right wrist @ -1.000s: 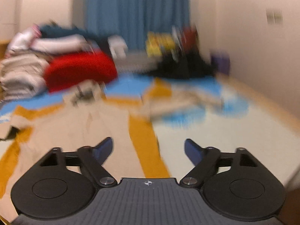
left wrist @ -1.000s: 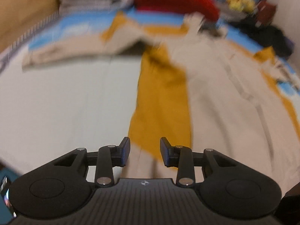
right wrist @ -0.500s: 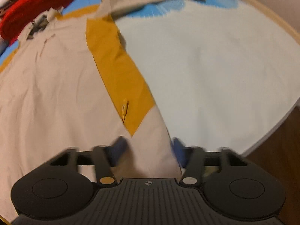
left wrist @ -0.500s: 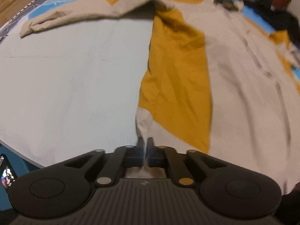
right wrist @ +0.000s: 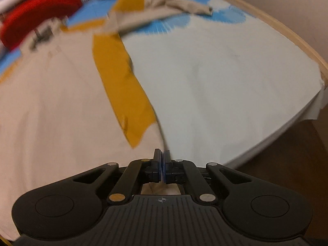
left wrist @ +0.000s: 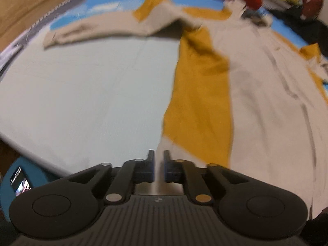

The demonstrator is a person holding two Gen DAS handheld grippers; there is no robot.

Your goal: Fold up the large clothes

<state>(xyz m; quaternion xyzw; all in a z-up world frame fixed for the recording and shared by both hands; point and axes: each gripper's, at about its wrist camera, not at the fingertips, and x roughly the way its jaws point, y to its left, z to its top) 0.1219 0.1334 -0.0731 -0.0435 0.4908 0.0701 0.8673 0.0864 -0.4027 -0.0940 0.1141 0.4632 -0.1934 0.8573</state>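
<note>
A large beige garment point(left wrist: 266, 102) with mustard side panels point(left wrist: 201, 94) lies spread flat on a pale sheet point(left wrist: 82, 92), one sleeve point(left wrist: 98, 30) stretched to the left. My left gripper point(left wrist: 158, 153) sits at the garment's near left hem corner. Its jaws are opening, a narrow gap shows, and the beige hem runs between them. In the right wrist view the same garment point(right wrist: 51, 102) fills the left half. My right gripper point(right wrist: 162, 152) is shut on the near right hem corner, just below the mustard panel point(right wrist: 121, 82).
A red bundle point(right wrist: 37, 14) and stacked clothes lie at the far end of the bed. The wooden bed edge point(right wrist: 287, 32) curves along the right, with dark floor point(right wrist: 297, 174) beyond it. A blue object point(left wrist: 12, 184) sits off the near left edge.
The right gripper dropped to the hem corner and closed on it. The left gripper closed on its hem corner half a second ago and now shows a small gap.
</note>
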